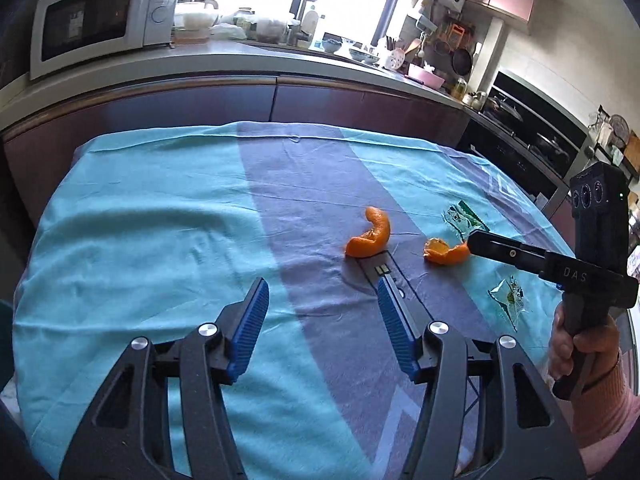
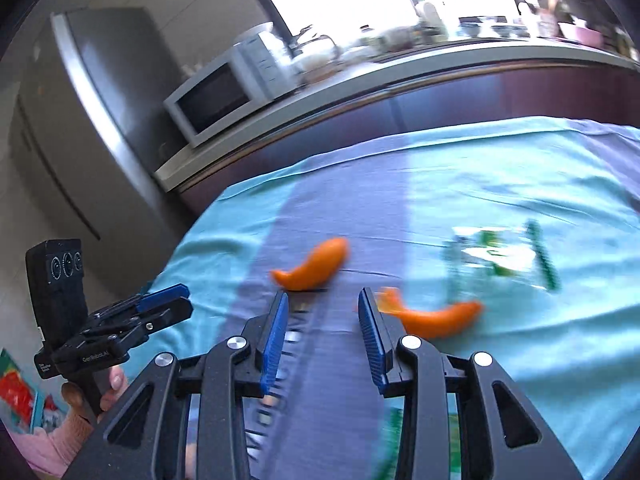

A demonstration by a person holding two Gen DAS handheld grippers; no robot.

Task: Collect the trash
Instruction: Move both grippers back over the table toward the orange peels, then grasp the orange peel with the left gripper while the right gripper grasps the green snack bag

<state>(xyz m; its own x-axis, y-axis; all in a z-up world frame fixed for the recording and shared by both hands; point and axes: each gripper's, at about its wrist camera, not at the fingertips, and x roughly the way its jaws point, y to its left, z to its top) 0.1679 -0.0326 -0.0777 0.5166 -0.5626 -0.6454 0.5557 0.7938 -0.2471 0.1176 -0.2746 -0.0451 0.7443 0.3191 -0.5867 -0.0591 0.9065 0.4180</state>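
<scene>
Here, in the left wrist view, a microwave point(image 1: 100, 24) stands on the counter point(image 1: 240, 60) at upper left, behind a table under a teal and grey-purple cloth point(image 1: 140, 220). At bottom centre, the left gripper point(image 1: 322, 294) has its blue pads parted, with nothing between them, only bare cloth. Right of centre lie two pieces of orange peel, a curled one point(image 1: 370, 236) and a smaller one point(image 1: 446, 252), close together but apart. Further right, two green and white wrappers lie flat, one toward the far edge point(image 1: 464, 220), one nearer point(image 1: 508, 300). At the right edge, the right gripper point(image 1: 474, 242), held by a hand point(image 1: 576, 344), has its tip just beside the smaller peel; contact cannot be judged.

In the blurred right wrist view, the right gripper's pads stand moderately apart and hold nothing. The smaller peel lies just right of its right-hand pad, outside the gap.
</scene>
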